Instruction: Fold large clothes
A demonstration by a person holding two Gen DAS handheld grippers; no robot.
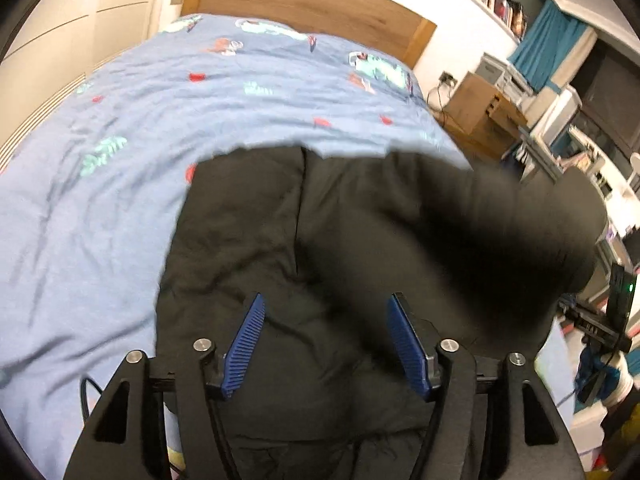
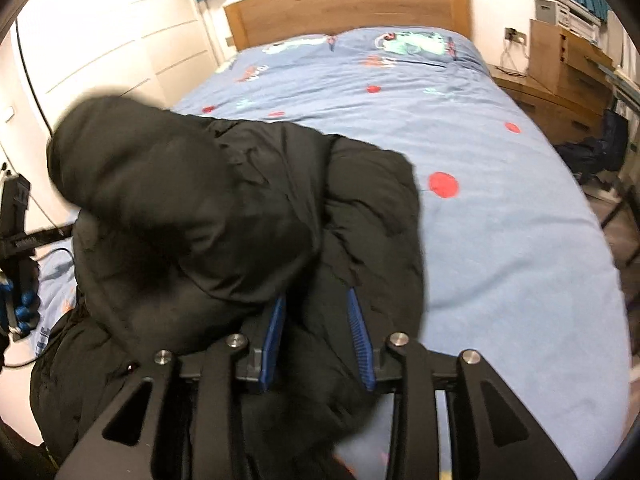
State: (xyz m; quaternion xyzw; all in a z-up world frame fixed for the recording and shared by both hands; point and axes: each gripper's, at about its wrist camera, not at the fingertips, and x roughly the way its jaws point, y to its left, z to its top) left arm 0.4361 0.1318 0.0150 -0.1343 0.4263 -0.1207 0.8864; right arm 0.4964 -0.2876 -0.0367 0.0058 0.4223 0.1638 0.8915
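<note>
On the bed (image 2: 520, 220), both the left gripper (image 1: 324, 344) and right gripper (image 2: 318, 336) sit spread and empty, so that puffy black jacket (image 2: 240, 208) could totally spring back unfolded.

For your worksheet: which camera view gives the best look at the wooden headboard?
The right wrist view: the wooden headboard shows whole and nearly level above the blue duvet. The left wrist view shows it tilted and cut off at the top edge.

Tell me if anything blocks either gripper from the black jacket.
Nothing visible does. The left gripper hangs open directly over the black jacket, and the right gripper is open with jacket fabric already between its fingers, on the blue bedspread.
</note>
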